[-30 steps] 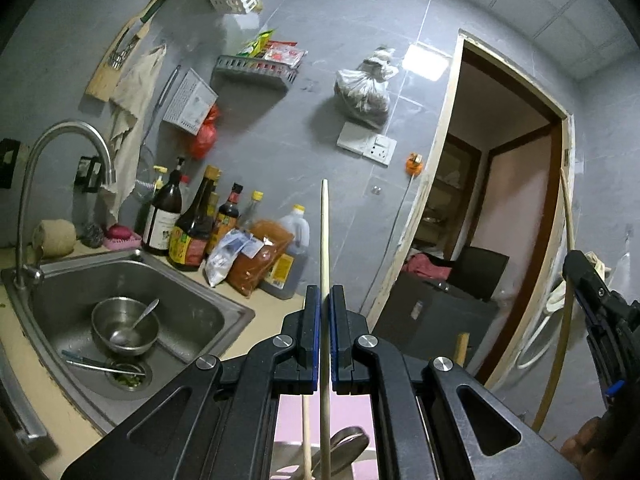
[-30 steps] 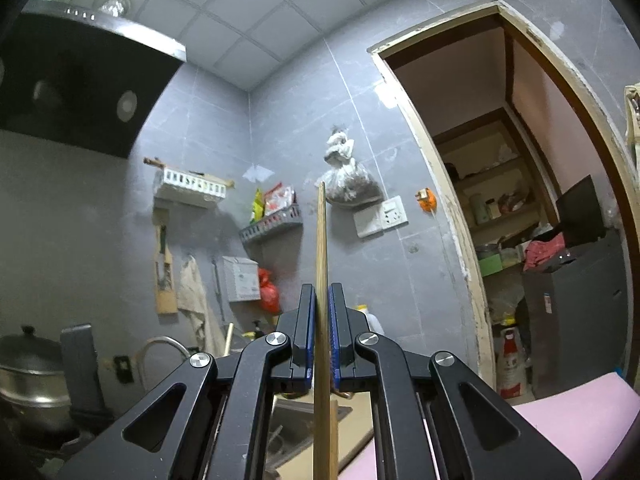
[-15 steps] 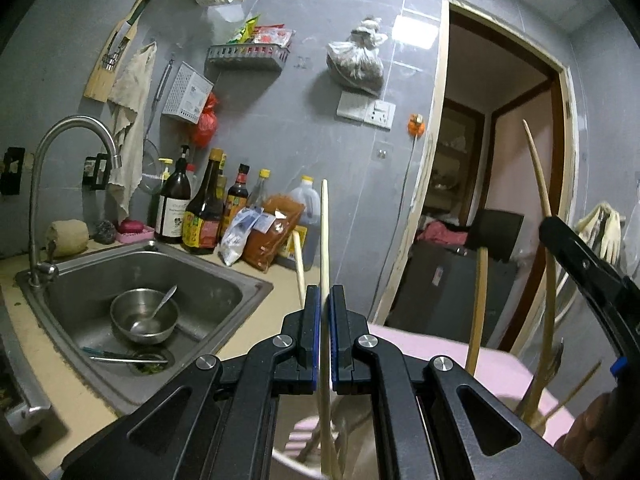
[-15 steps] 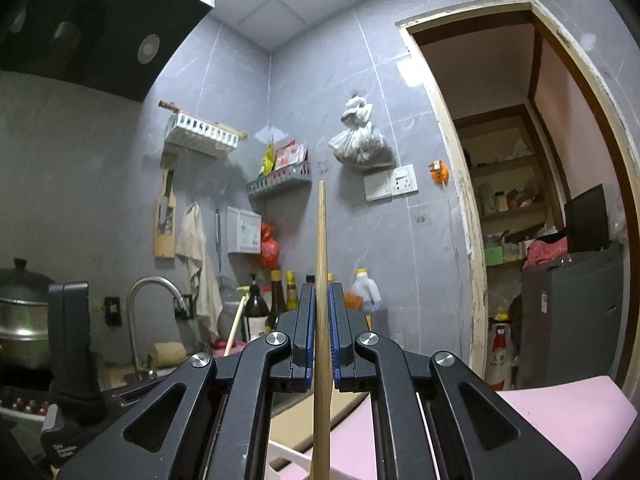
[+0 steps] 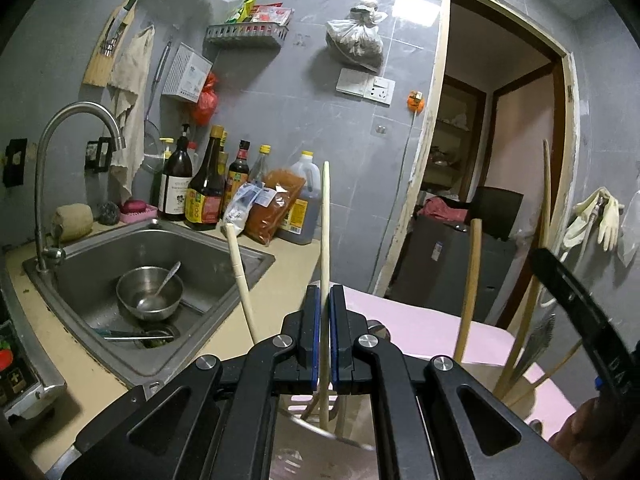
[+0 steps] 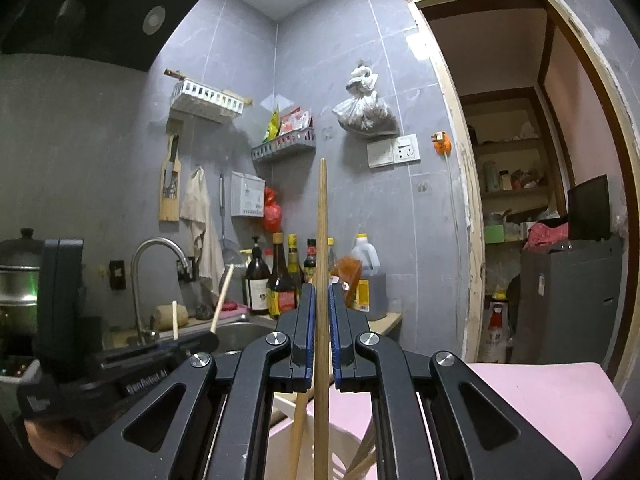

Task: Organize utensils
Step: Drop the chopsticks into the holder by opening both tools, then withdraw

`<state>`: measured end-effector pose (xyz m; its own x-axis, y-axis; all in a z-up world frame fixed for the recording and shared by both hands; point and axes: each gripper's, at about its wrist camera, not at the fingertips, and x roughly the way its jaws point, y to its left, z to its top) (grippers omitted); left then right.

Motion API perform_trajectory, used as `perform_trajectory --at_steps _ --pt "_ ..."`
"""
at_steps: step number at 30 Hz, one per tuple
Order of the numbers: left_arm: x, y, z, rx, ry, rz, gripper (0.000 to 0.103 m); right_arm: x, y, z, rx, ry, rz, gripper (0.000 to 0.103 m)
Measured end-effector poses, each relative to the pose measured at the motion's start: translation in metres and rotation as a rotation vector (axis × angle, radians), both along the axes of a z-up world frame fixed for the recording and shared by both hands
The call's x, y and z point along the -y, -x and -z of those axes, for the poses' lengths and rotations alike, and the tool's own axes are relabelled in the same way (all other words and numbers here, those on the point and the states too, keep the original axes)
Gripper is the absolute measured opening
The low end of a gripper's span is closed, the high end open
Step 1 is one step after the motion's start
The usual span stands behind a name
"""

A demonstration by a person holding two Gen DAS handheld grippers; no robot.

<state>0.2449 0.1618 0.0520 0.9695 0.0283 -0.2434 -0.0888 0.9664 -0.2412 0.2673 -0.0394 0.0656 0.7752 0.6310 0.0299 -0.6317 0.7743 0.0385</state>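
My left gripper (image 5: 325, 336) is shut on a pale chopstick (image 5: 326, 236) that stands upright, its lower end down in a white utensil holder (image 5: 304, 402) mostly hidden under the fingers. Another pale chopstick (image 5: 239, 276) and a brown one (image 5: 469, 292) also stand in it. At the right edge, one black finger (image 5: 568, 296) of my right gripper shows. In the right wrist view, my right gripper (image 6: 322, 332) is shut on a brown chopstick (image 6: 321, 240), upright over the holder (image 6: 288, 404). My left gripper (image 6: 208, 338) is at the left.
A pink mat (image 5: 420, 320) lies under the holder. To the left is a steel sink (image 5: 224, 256) with a bowl and spoon (image 5: 150, 290), a faucet (image 5: 72, 120) and sauce bottles (image 5: 204, 196) along the wall. A doorway (image 5: 500, 160) opens on the right.
Both grippers have sunk with their chopsticks still held. The holder, the other standing chopsticks and the pink mat have come up into the left wrist view.
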Motion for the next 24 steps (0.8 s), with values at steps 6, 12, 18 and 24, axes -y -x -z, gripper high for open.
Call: perform_trajectory --at_steps 6,12,18,24 --pt "-0.001 0.004 -0.004 -0.022 0.016 0.026 0.005 0.004 0.002 0.0 -0.015 0.006 -0.006 0.01" --pt "0.001 0.012 -0.009 -0.005 0.044 0.044 0.016 0.011 0.01 -0.003 0.009 0.003 -0.013 0.018" --pt "0.01 0.02 -0.024 0.027 0.038 0.062 0.027 0.021 0.022 -0.014 0.05 0.002 -0.009 0.025" --pt "0.029 0.033 -0.043 0.079 0.015 0.103 0.039 0.047 0.032 -0.026 0.059 -0.009 0.022 0.035"
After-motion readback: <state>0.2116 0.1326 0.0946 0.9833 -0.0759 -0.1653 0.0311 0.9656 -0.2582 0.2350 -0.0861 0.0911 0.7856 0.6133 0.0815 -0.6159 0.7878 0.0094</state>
